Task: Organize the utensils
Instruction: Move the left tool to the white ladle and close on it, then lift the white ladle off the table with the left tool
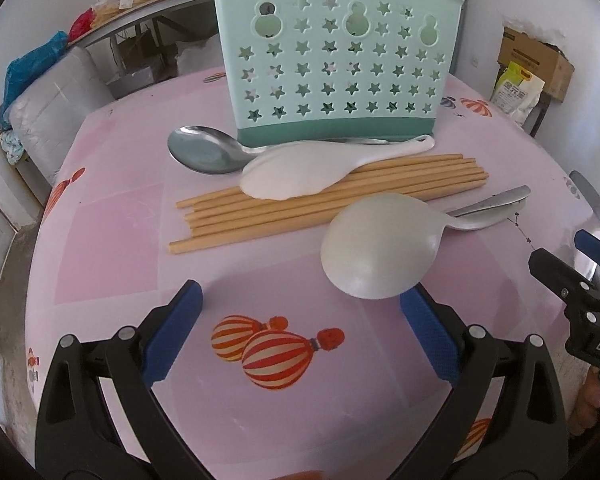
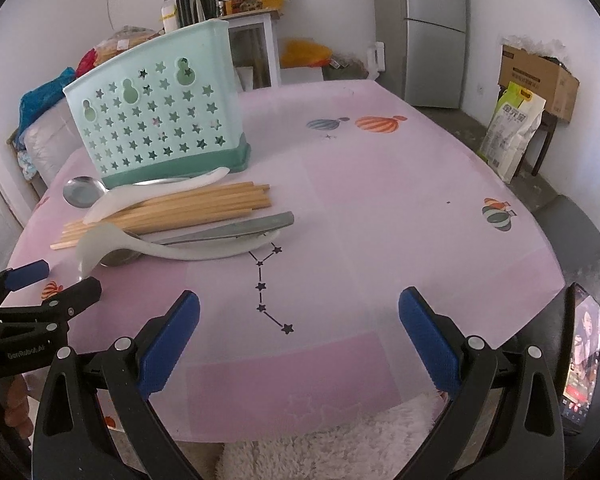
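I see a round table [image 1: 112, 240] covered in a pink cloth printed with striped hot-air balloons. Toward its far side stands a mint-green utensil holder [image 1: 340, 60], upright, its wall pierced with star-shaped holes and resting on a darker green base.

In front of the holder the utensils lie loose on the cloth. A bundle of wooden chopsticks [image 1: 260, 216] lies crosswise, side by side. A white rice paddle [image 1: 292, 172] rests on top of the chopsticks, its handle reaching toward the holder's base. Behind it, just beside the base, lies a metal spoon [image 1: 204, 152], bowl facing up. Nearer to me a large white ladle [image 1: 380, 248] lies bowl-down, with a second metal spoon [image 2: 228, 230] stacked across its handle.

My left tool [image 1: 300, 336] hovers low over the cloth, its blue-padded fingers spread wide apart and holding nothing; the ladle's bowl is just beside its right finger. My right tool [image 2: 300, 340] sits near the table's closer edge, its fingers likewise wide apart and empty, well apart from the utensils.
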The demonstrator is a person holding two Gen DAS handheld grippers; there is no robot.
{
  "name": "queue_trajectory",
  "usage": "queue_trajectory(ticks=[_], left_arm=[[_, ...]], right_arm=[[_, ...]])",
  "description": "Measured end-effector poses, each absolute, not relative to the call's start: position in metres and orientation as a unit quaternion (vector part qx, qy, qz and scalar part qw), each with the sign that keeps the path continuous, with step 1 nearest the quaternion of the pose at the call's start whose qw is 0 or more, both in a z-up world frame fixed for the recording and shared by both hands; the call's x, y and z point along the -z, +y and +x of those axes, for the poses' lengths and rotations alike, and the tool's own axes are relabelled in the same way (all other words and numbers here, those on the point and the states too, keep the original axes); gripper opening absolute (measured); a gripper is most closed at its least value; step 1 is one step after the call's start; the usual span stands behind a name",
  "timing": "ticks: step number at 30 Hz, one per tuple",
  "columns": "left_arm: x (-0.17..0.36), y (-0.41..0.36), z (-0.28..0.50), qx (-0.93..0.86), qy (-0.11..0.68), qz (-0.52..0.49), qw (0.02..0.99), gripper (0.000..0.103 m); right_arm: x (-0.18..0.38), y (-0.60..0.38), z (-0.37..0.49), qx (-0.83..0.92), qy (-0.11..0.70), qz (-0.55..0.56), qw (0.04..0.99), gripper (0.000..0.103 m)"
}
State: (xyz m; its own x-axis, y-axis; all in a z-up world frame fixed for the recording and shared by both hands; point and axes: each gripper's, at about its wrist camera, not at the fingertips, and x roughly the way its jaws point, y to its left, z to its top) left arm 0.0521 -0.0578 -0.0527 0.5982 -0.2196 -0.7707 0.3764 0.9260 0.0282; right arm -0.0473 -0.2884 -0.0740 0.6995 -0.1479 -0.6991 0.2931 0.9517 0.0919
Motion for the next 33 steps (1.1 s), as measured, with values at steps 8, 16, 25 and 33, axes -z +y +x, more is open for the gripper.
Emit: queue_trajectory(ticks=[8,16,25,33], left_arm=[[0.052,-0.054,0.049,0.162,0.421,0.094,0.888,0.096],[0.045,-0.070,0.035,0.157,0.369,0.197,0.894,0.096],[0.042,-0.090,0.015,0.189,0.293,0.304,0.887,0.050],[0.013,-0.078,0.030,0.225,0.286,0.241,0.900,0.025]], right_arm=[[0.077,-0.286,-0.042,0.111,0.374,0.098,0.915,0.097],[0.077,-0.285,-0.044,0.105,0.372,0.098,0.917,0.097],[0.077,-0.281,-0.044,0.111,0.375,0.087,0.916,0.097],[0.077,-0.277,-0.046,0.118,0.378,0.076,0.915,0.097]])
